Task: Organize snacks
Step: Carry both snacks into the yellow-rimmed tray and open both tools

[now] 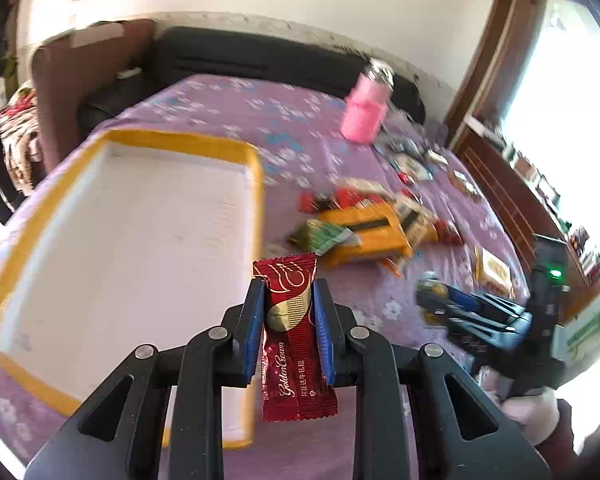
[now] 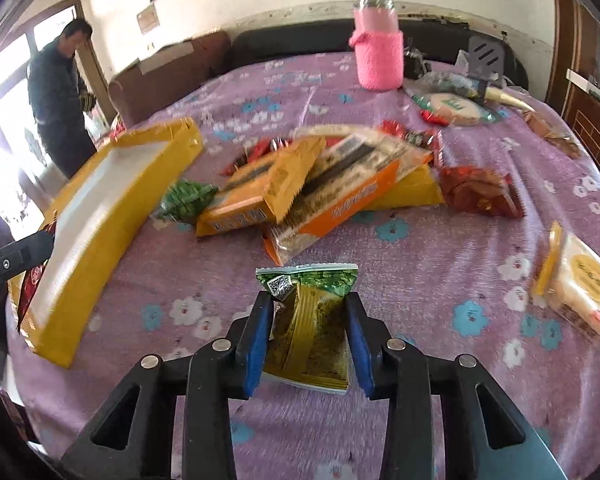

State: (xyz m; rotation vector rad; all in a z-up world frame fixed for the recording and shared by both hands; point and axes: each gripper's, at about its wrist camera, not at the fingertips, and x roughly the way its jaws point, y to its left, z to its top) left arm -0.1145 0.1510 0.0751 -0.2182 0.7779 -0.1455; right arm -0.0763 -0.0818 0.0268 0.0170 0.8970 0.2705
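My left gripper [image 1: 289, 284] is shut on a red Golden Crown snack wrapper [image 1: 296, 368], held upright above the near right corner of a yellow-rimmed box [image 1: 256, 168] with a bare white inside. My right gripper [image 2: 310, 298] is shut on a green and yellow snack packet [image 2: 312, 340], just above the purple cloth in front of the snack pile [image 2: 320, 184]. The left wrist view shows the right gripper [image 1: 432, 300] low at the right, blurred. The right wrist view shows the yellow box [image 2: 100, 232] at the left with the left gripper's finger [image 2: 20, 256] beside it.
A purple flowered cloth [image 2: 420, 264] covers the table. A pink sleeved bottle [image 2: 378, 56] stands at the far side. More packets lie at the right [image 2: 576, 292] and far right [image 2: 452, 106]. A person [image 2: 60, 92] stands beyond the table's left end.
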